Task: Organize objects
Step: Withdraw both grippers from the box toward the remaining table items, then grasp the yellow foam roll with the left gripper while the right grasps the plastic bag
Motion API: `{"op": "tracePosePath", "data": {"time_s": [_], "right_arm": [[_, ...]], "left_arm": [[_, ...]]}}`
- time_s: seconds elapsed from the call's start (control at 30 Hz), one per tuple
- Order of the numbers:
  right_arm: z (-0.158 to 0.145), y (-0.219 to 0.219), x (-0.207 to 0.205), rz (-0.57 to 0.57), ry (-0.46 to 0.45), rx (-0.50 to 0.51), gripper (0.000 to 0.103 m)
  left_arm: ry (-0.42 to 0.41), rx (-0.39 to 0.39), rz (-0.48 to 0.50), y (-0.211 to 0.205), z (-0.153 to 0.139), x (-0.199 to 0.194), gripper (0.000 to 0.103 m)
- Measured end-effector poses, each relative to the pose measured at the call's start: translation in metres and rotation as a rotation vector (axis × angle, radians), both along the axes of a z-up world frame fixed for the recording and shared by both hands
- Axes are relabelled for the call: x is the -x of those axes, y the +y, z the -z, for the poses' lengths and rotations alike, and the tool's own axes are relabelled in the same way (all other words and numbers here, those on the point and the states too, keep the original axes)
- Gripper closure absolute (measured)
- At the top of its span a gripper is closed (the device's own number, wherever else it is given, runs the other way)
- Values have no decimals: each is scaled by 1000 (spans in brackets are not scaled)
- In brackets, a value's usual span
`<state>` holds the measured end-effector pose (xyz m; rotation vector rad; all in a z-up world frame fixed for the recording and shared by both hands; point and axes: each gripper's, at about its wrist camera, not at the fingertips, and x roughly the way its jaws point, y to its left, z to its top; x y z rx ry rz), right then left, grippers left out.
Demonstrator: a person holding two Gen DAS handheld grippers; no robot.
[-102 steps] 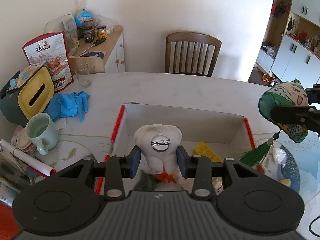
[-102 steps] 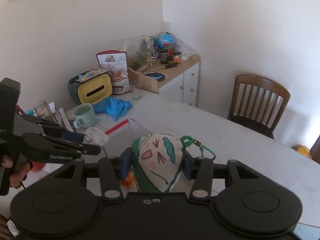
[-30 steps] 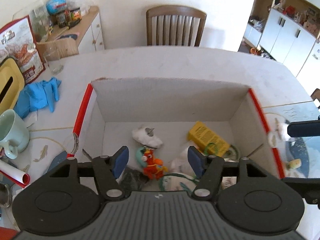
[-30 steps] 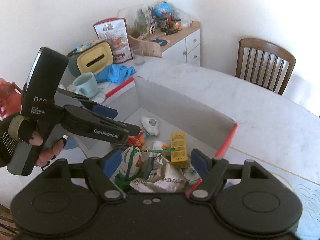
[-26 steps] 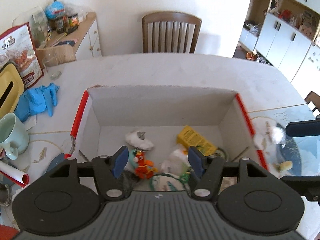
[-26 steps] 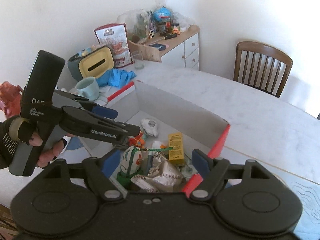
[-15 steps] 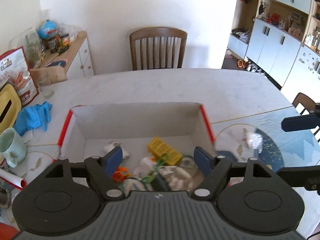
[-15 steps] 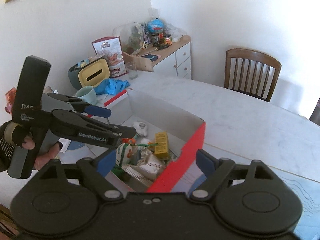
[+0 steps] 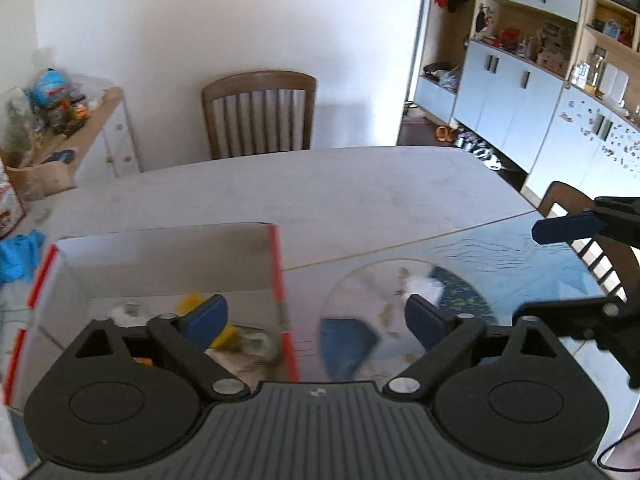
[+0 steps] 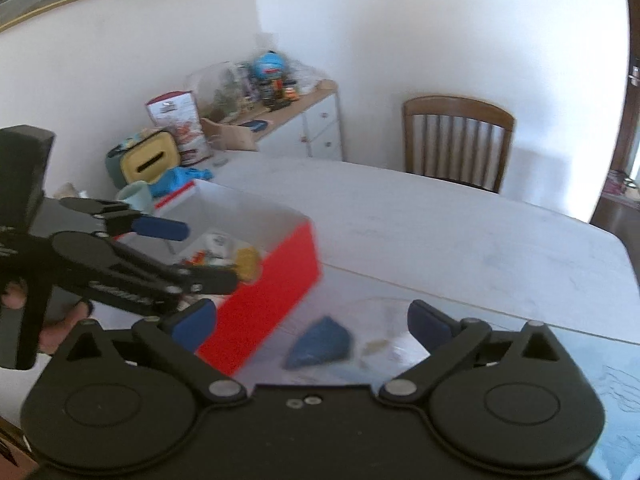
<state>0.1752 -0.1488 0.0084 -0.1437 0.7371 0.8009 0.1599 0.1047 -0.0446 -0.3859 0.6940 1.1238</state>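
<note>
A white cardboard box with red edges (image 9: 276, 264) stands on the table and holds several small items, among them a yellow packet (image 9: 190, 303) and a white piece. It also shows in the right wrist view (image 10: 276, 280). My left gripper (image 9: 316, 316) is open and empty, above the box's right wall. My right gripper (image 10: 312, 324) is open and empty, to the right of the box over a patterned mat. A small white object (image 9: 420, 282) lies on that mat. The left gripper shows in the right wrist view (image 10: 160, 256), over the box.
A wooden chair (image 9: 260, 116) stands at the far table edge. A sideboard with clutter (image 9: 60, 120) is at the far left. A blue cloth (image 9: 20, 252), a mint mug (image 10: 136, 196) and a yellow tissue holder (image 10: 148, 162) sit left of the box. Cabinets (image 9: 520, 92) line the right.
Both grippers let go of their toys into the box, opened, then rose and swung to the right, so the box slid to the left in both views.
</note>
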Motion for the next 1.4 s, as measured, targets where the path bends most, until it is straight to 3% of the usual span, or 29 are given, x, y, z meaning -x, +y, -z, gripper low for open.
{"op": "tracePosePath", "data": {"time_s": [0.2,0.47,0.7,0.93,1.4], "right_arm": [[18,-53,-28,83,62,-5,1],[50,-93,-73,164,132,14,1],[81,-84,-93,104,159,55,1],[108,-61,-103,25,182,89,2],[145,-23,-120,-81,195,158,10]], "left_arm": [[13,7,20,-4,21,-33,2],[25,101,69,-3,64,-72,1],[24,115,60,-8,104,-101,1],[76,107,7,-8,138,-122,1],[134,95,-107,-15,172,-153,2]]}}
